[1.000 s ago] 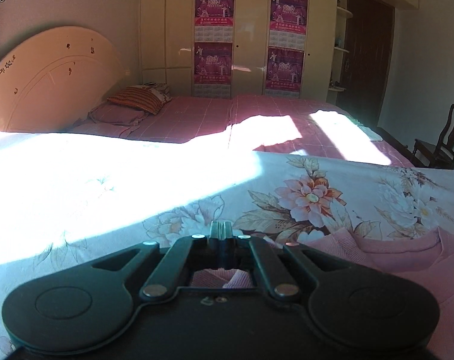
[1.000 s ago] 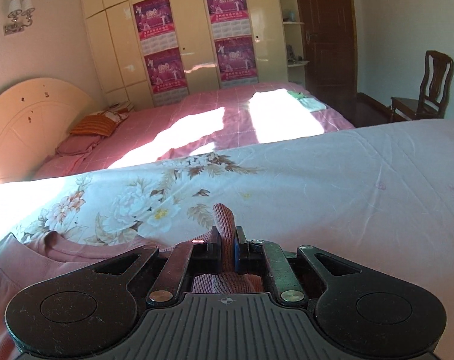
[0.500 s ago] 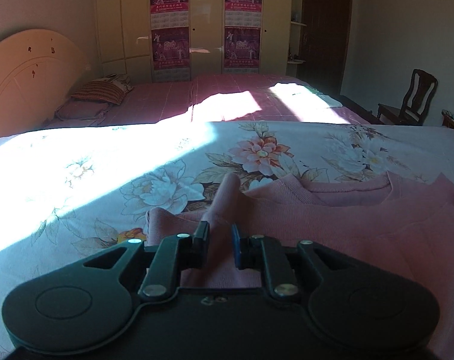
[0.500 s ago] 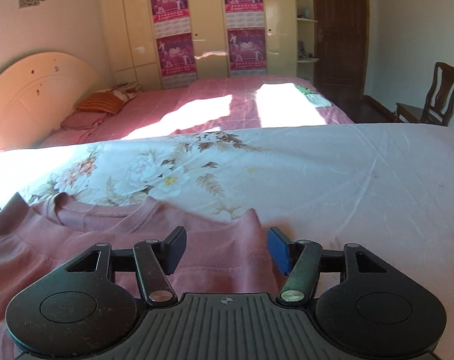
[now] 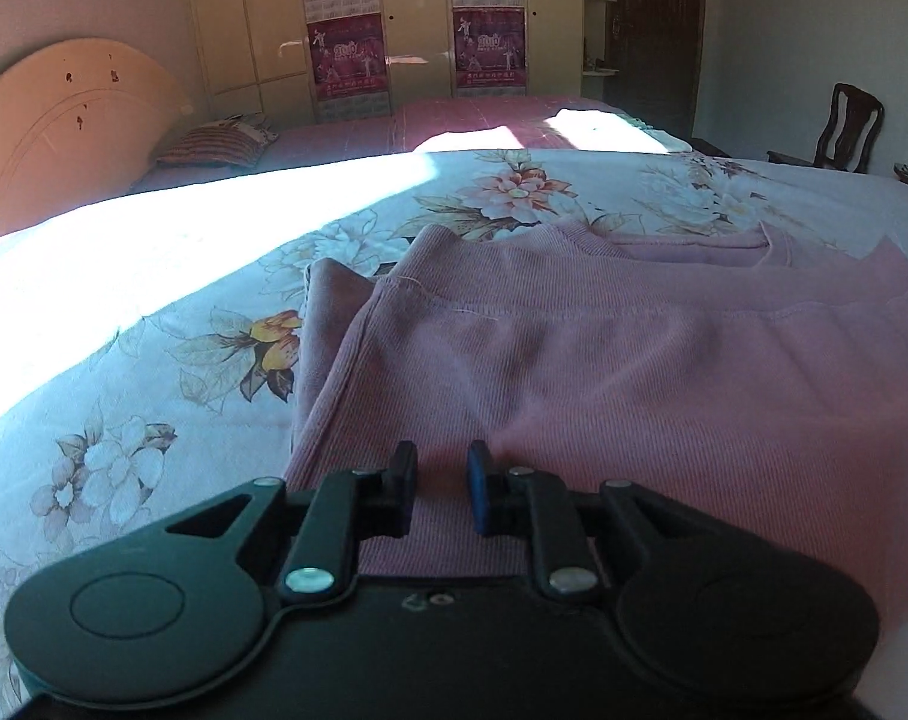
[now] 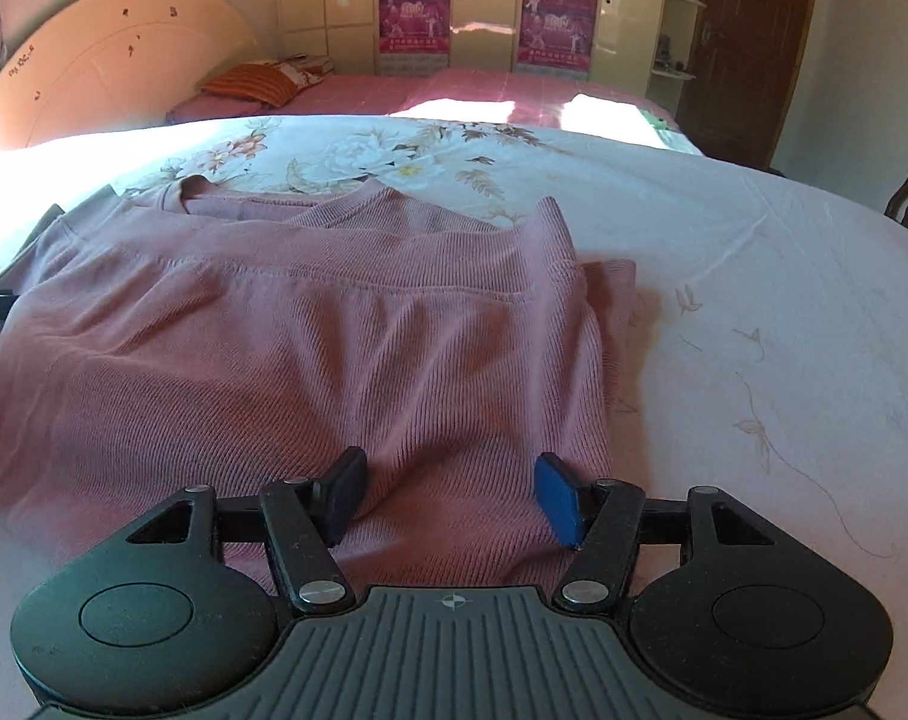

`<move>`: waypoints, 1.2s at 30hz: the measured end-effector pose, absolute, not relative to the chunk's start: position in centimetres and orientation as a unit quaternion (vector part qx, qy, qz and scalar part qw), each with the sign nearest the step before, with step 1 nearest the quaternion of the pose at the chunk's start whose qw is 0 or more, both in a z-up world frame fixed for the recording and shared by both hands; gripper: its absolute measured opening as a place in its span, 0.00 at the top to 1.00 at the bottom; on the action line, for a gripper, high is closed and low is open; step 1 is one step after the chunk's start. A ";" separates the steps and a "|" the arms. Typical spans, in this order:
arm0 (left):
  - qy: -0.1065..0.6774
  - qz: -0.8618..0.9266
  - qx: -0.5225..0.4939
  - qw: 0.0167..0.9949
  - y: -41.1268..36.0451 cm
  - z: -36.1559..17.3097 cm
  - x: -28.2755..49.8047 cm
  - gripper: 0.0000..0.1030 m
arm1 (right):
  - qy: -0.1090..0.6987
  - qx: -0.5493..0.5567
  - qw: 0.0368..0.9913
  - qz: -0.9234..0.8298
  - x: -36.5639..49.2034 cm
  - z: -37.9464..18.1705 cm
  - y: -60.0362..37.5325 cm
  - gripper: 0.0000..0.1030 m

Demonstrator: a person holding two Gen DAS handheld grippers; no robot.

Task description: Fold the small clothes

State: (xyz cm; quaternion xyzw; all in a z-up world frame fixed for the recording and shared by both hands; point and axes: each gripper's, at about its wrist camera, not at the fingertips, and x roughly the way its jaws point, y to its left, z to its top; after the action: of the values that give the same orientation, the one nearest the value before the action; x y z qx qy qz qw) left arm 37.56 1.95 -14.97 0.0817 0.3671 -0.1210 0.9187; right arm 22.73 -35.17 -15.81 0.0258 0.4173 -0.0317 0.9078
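Pink ribbed sweater (image 5: 574,372) lies flat on the flowery bed sheet (image 5: 124,360), right under both grippers. Its bottom part looks folded up over the top part, w/ the hem seam running across near the collar.

Left gripper (image 5: 441,483): jaws just a little open, nothing held, cloth only lies below them. Right gripper (image 6: 448,489): jaws about half open, also w/ nothing in them. Both sit low over the near edge of the sweater, not pinching it.

A bit farther, a sleeve (image 6: 616,300) pokes out on the right side, and another flap sticks out on the left side.

My guess: one fold is done & the next fold comes now. To do it well, grab one side edge w/ both jaws, catch all layers at once, lift only a little, and lay it over slow so the hem stays straight. Tuck the sleeves in first or they'll hang out.

Far back: a pink bed (image 6: 484,90), striped pillow (image 6: 256,81), headboard (image 5: 64,120), wardrobe w/ posters (image 5: 490,48), a chair (image 5: 844,126).
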 end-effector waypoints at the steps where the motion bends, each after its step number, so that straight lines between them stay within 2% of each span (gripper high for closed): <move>1: 0.361 -0.127 0.076 0.921 1.8 -14.4 36.9 0.84 | 0.404 0.032 0.914 -0.034 22.4 -14.9 -34.8 0.41; 4: 0.338 -0.162 0.075 0.924 0.1 -13.0 35.0 0.84 | 0.371 0.042 0.928 -0.016 21.6 -13.1 -33.0 0.41; 7: 0.329 -0.197 0.087 0.919 -2.8 -12.8 34.0 0.81 | 0.370 0.027 0.929 0.005 21.9 -13.1 -30.5 0.41; 11: 0.358 -0.206 0.109 0.904 -5.1 -14.8 33.6 0.80 | 0.391 0.023 0.920 0.016 22.3 -14.7 -28.2 0.41; 14: 0.350 -0.186 0.130 0.909 -4.2 -16.2 32.4 0.80 | 0.439 -0.033 0.898 0.018 21.3 -16.9 -27.4 0.41; 21: 0.355 -0.180 0.119 0.909 -2.5 -15.1 30.5 0.80 | 0.457 -0.022 0.889 0.028 18.6 -16.6 -28.9 0.41; 24: 0.343 -0.161 0.113 0.919 -2.4 -14.8 30.4 0.74 | 0.429 0.015 0.903 0.012 18.4 -15.3 -29.5 0.41; 27: 0.374 -0.140 0.105 0.911 -0.8 -16.2 30.8 0.74 | 0.431 0.023 0.902 -0.017 18.4 -15.4 -30.6 0.41; 29: 0.368 -0.140 0.098 0.914 0.1 -16.5 30.3 0.74 | 0.458 0.028 0.888 -0.023 17.7 -16.6 -31.7 0.41; 36: 0.374 -0.129 0.095 0.914 0.8 -15.6 29.3 0.75 | 0.446 0.067 0.892 -0.018 15.6 -15.3 -33.0 0.41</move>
State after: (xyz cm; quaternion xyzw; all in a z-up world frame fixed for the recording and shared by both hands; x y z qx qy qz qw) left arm 29.29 0.82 -15.64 0.0947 0.3739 -0.1293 0.9135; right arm 15.60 -33.01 -15.34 0.0670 0.4461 -0.0179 0.8923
